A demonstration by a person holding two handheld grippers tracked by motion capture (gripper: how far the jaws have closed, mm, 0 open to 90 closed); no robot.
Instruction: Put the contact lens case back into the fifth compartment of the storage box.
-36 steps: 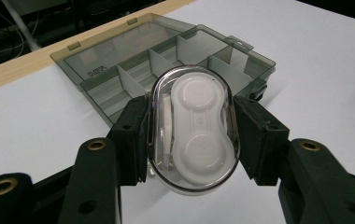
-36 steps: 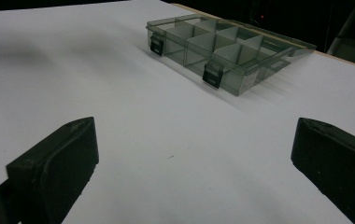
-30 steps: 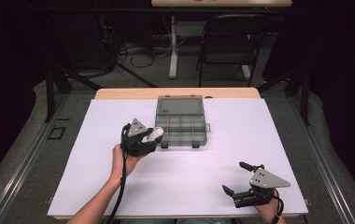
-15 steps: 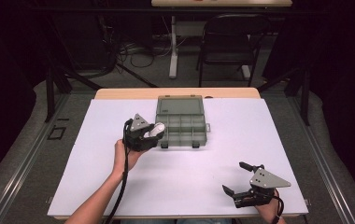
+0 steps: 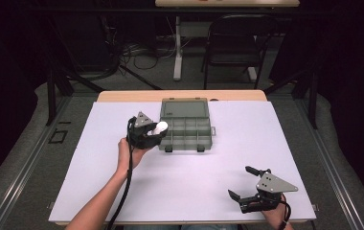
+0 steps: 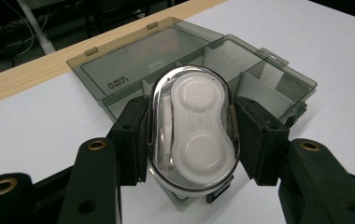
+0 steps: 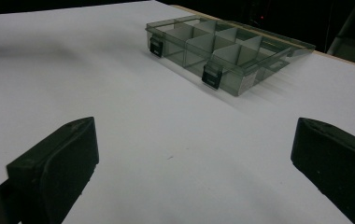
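Over open organizer box [image 5: 186, 125], clamped lens case [image 6: 193, 133]

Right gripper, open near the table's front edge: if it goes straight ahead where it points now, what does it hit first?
Probably nothing soon: the right gripper faces bare white tabletop. The smoky grey, clear plastic compartment box sits farther off, right of centre; it looks like the first thing met, though depth is uncertain.

wide-apart jaws face an open compartment box [image 7: 222, 51] on white table [image 7: 119, 112].
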